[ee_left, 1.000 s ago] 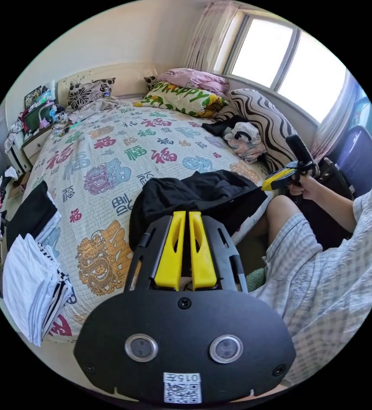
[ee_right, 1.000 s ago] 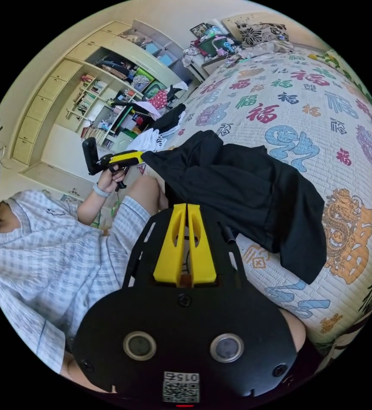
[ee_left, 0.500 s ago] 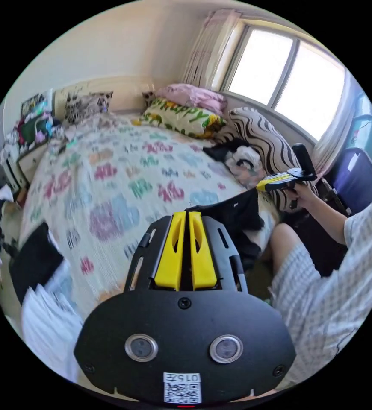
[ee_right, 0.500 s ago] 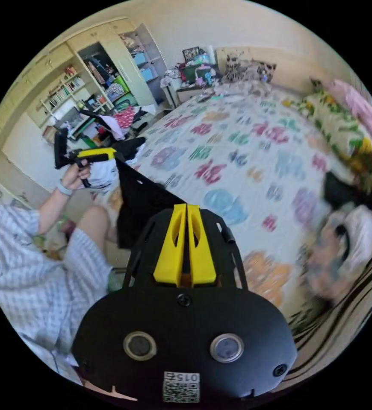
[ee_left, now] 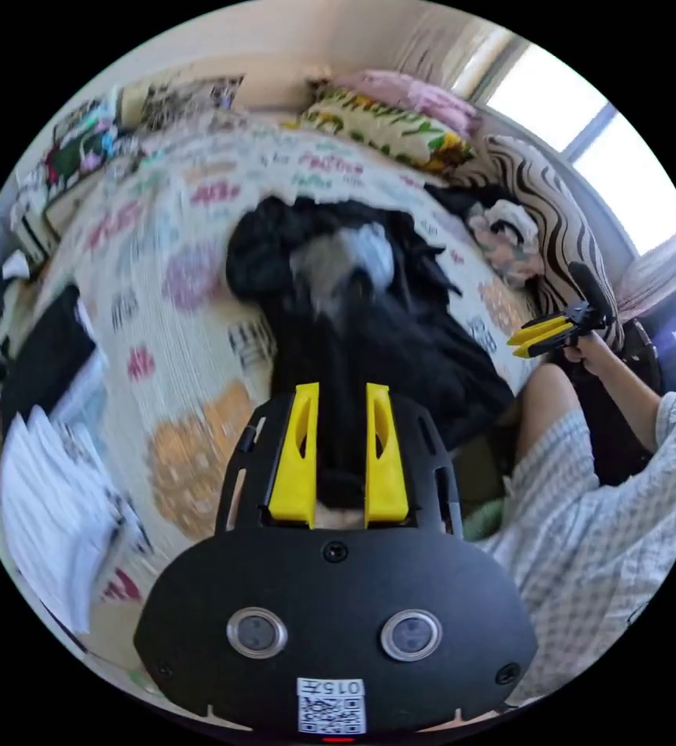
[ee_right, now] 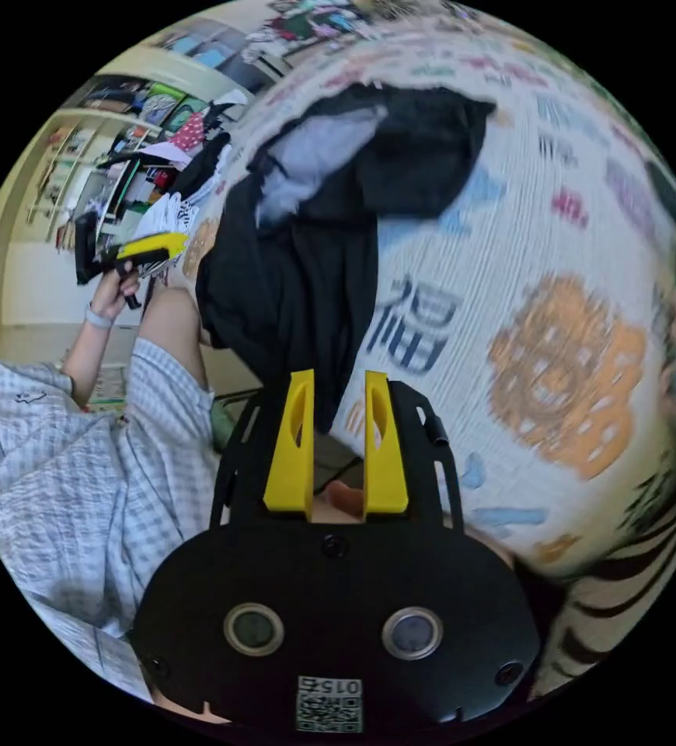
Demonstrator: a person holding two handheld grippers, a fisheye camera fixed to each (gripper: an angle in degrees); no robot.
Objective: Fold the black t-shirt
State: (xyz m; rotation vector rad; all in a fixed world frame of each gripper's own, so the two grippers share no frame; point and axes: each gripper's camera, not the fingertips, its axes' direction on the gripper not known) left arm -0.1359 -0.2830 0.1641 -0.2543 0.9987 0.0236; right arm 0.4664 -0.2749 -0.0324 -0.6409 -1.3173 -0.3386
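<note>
Since half a second ago we've let go: left gripper and right gripper jaws spread, black t-shirt sprawled (blurred) across the bedspread.

Black t-shirt lies rumpled on the bed, pale inside showing

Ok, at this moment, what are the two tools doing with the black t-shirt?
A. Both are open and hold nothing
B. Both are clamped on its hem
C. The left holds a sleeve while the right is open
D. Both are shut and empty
A: the left tool and right tool each show parted jaws with nothing pinched, while the black t-shirt lies rumpled on the bed.
</note>
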